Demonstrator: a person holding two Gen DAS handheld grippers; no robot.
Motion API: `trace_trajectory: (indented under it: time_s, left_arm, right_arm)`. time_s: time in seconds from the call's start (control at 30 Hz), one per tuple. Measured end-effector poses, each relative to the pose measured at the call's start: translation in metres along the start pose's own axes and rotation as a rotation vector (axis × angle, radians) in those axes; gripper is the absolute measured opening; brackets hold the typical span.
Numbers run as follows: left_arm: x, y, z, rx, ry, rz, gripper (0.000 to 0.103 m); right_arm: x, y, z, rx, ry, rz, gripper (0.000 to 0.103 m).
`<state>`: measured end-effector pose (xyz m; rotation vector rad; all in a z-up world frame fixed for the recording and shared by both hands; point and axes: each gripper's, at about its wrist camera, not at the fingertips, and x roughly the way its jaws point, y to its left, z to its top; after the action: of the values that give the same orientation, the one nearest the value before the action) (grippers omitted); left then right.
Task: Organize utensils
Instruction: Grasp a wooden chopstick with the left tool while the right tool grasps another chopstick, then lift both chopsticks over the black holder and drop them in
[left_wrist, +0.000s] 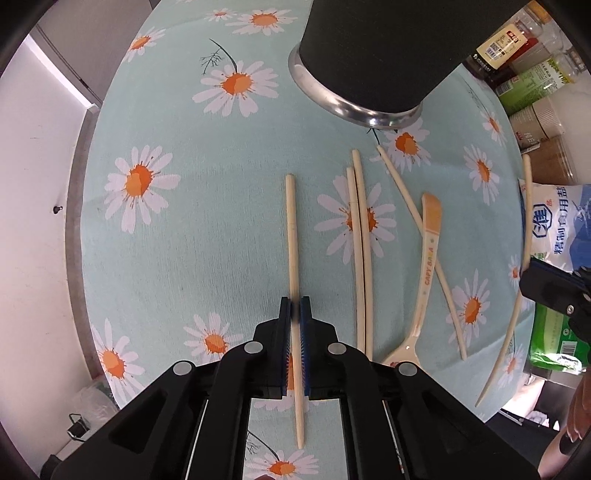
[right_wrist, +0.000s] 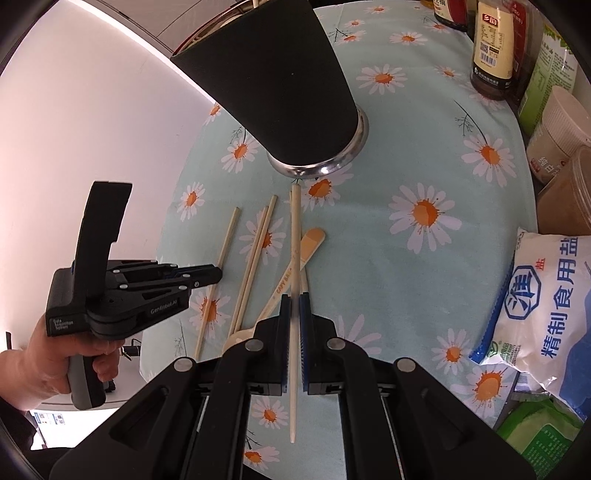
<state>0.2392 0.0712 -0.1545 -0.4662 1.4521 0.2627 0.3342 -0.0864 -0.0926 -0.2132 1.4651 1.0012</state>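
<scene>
My left gripper (left_wrist: 295, 306) is shut on a pale chopstick (left_wrist: 292, 236) that points ahead over the daisy tablecloth. My right gripper (right_wrist: 294, 302) is shut on another chopstick (right_wrist: 295, 243), its tip near the tall black utensil holder (right_wrist: 273, 81), which also shows in the left wrist view (left_wrist: 373, 51). On the cloth lie a pair of chopsticks (left_wrist: 360, 240), one crossed chopstick (left_wrist: 417, 236) and a cream spoon (left_wrist: 424, 269) with an orange handle end. The left gripper shows at the left of the right wrist view (right_wrist: 218, 275).
The holder stands on a round steel base (left_wrist: 343, 105). Sauce bottles (right_wrist: 493, 48), jars (right_wrist: 557, 129), a salt bag (right_wrist: 546, 306) and green packets (right_wrist: 543, 435) line the right side. The table's left edge (left_wrist: 79, 206) is close.
</scene>
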Motion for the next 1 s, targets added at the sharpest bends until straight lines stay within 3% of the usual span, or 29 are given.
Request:
trace_trajectory:
  time_s: [0.23,0.6,1.0]
  left_arm:
    - [-0.016,0.008,-0.014,0.04,-0.061,-0.072,0.004]
    - [-0.075,0.023,-0.016,0.187,-0.189,-0.154,0.004]
    - [-0.13,0.047,-0.009,0.263,-0.341,-0.234,0.004]
  right_arm:
    - [0.006,0.013,0.002,0.045,-0.022,0.014,0.006]
    - [0.004,0.056,0.003,0.103,-0.113,0.005,0.006]
    - [-0.021,0.104,0.009,0.079,-0.305,0.013,0.006]
